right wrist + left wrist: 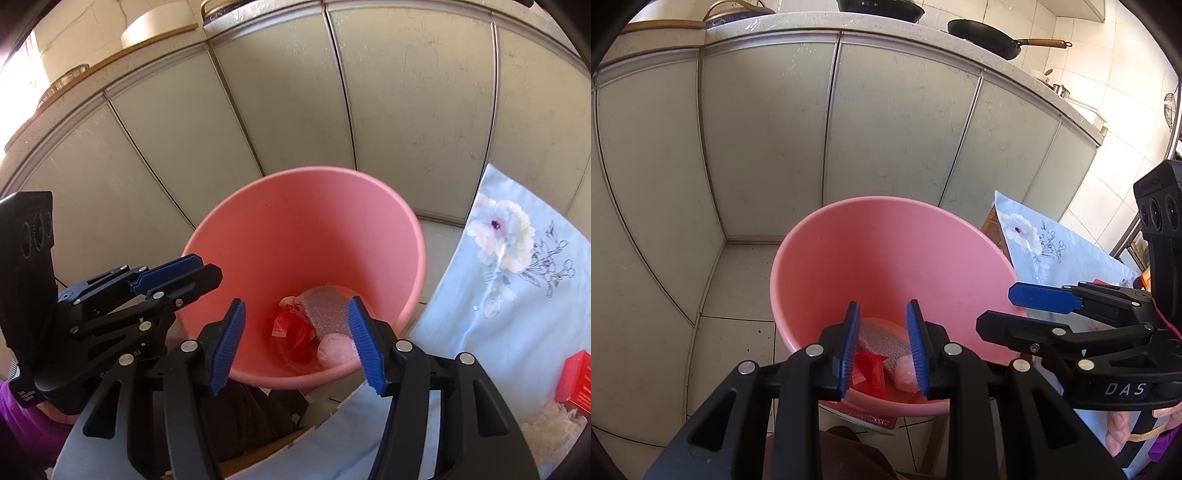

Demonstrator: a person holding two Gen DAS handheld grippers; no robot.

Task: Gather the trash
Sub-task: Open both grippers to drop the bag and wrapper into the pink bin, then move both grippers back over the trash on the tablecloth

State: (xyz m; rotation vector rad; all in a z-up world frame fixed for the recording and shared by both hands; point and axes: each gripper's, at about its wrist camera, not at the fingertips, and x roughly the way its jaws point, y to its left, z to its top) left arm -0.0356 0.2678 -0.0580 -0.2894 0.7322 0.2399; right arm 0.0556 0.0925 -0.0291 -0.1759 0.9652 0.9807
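Observation:
A pink plastic bin (886, 258) stands on the floor by the table; it also shows in the right wrist view (306, 236). At its bottom lie a bubble-wrap piece (327, 312), a red wrapper (293, 332) and a pale pink lump (336, 350). My left gripper (882, 347) is open and empty above the bin's near rim; it also shows in the right wrist view (188, 273). My right gripper (297, 343) is open and empty over the bin, and shows from the side in the left wrist view (1004, 310).
Grey cabinet doors (775, 129) stand behind the bin under a counter with a black wok (986, 37). A table with a light blue flowered cloth (509, 280) lies to the right, bearing a red box (576, 380) and a whitish crumpled scrap (550, 424).

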